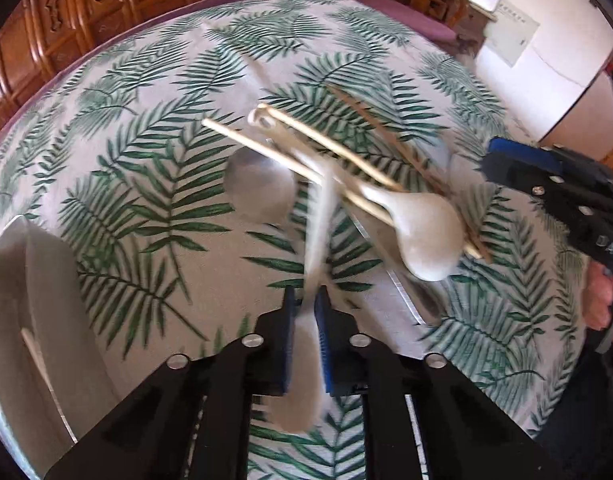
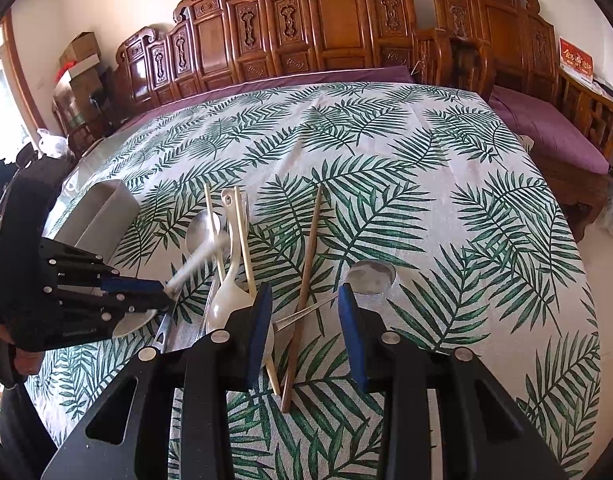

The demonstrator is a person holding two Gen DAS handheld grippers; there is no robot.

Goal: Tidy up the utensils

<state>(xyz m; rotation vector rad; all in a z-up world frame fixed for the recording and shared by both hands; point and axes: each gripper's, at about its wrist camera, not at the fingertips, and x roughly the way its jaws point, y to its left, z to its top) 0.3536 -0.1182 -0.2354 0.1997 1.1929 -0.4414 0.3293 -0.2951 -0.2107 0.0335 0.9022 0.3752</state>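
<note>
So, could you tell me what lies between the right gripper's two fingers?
A brown chopstick and a steel spoon's handle, lying loose; the right wrist view shows it.

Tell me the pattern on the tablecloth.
Green fern leaves printed on an off-white ground; the tablecloth shows best in the right wrist view.

Table cloth [image 2: 446, 208]: white, green fern-leaf print. Claw pads [image 2: 352, 336] blue, arms black. Spoon [image 2: 230, 300] cream; chopstick [image 2: 306, 280] brown.

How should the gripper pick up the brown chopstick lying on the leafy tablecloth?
Grip the brown chopstick around its bare middle, coming straight down from above with the jaws across its width. It lies flat and thin on the tablecloth, and its middle sits clear of the metal spoon handle crossing lower down.
</note>
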